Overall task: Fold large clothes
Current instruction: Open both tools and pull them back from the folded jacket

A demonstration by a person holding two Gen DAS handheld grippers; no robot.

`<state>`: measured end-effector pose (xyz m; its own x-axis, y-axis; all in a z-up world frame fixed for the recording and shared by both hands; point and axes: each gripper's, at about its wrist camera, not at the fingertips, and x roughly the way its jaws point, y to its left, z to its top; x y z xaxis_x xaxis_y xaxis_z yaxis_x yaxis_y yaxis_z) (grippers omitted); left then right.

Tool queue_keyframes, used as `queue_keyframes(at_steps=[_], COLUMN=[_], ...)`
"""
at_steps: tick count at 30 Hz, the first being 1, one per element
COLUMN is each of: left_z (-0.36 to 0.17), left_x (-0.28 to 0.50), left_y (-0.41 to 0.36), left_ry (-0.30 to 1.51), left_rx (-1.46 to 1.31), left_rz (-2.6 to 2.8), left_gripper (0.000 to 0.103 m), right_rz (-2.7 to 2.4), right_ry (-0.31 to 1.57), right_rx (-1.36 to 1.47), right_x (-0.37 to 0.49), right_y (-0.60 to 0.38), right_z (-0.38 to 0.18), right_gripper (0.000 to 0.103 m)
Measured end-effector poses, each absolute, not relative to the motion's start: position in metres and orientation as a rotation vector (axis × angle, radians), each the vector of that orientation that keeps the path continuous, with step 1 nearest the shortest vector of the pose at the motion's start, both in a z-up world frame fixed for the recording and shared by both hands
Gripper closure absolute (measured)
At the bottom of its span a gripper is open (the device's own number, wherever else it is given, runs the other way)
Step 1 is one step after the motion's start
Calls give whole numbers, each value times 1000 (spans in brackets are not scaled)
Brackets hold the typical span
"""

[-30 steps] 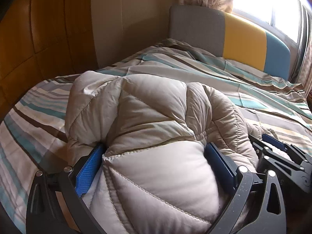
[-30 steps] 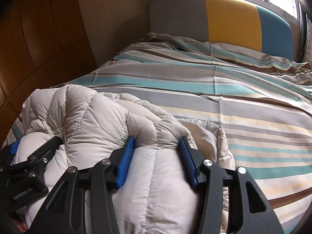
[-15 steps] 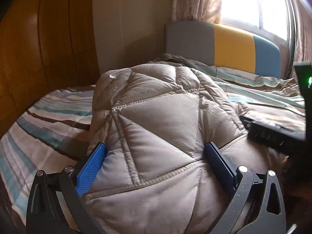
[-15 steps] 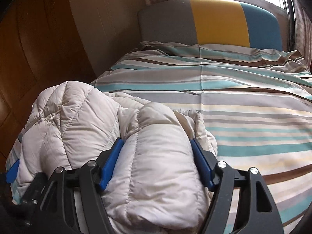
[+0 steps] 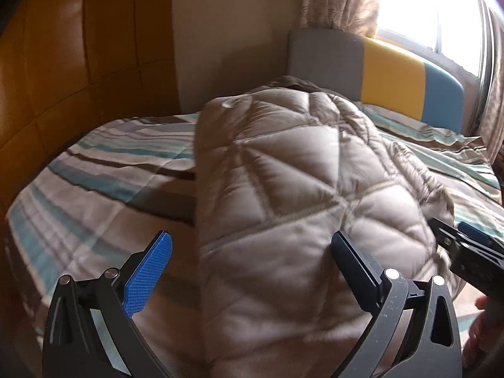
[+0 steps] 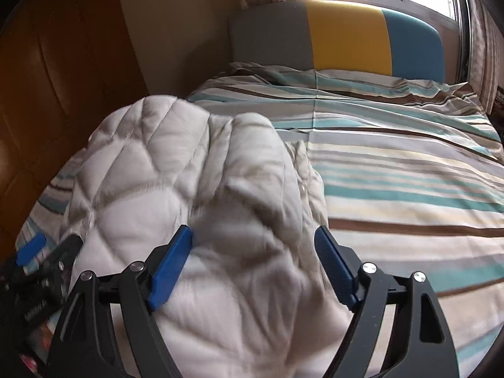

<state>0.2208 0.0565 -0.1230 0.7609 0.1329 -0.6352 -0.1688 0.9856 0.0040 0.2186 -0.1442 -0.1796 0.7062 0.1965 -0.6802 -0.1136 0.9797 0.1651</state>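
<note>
A puffy beige quilted jacket [image 5: 293, 170] lies bundled on the striped bed cover [image 5: 104, 173]. My left gripper [image 5: 252, 242] stands open around its near end: the blue left pad [image 5: 148, 271] is clear of the fabric and the right finger [image 5: 352, 261] rests against it. In the right wrist view the jacket [image 6: 176, 170] fills the space between the pads of my right gripper [image 6: 252, 236], whose jaws are opening; the right pad [image 6: 334, 264] shows a small gap. Each gripper shows in the other's view, the right gripper [image 5: 466, 245] and the left gripper [image 6: 34, 252].
The bed cover [image 6: 409, 170] stretches bare to the right of the jacket. A grey, yellow and blue headboard [image 6: 346, 34] stands at the far end under a bright window. A brown padded wall panel [image 5: 78, 50] runs along the left. A hand [image 5: 482, 334] shows at the lower right.
Both grippers have drawn back and risen a little, so the jacket sits farther out. The left gripper's left pad has come off the fabric. The right gripper's jaws have widened.
</note>
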Motion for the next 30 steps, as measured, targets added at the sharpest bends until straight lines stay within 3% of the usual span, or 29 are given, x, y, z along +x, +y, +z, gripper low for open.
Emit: queue_keyframes(at_steps=[16,30], left_z=[-105,-95], left_x=[128,65], left_y=[73,79], left_ry=[691,647], left_rx=[-78,-37], left_rz=[251,243], left_gripper=[3,3], right_rz=[240,246], right_ry=[755,726], right_rx=[40,32], right_x=[109,46], right_y=[-130,-121], right_z=[-170,-156], right_gripper=[2,2])
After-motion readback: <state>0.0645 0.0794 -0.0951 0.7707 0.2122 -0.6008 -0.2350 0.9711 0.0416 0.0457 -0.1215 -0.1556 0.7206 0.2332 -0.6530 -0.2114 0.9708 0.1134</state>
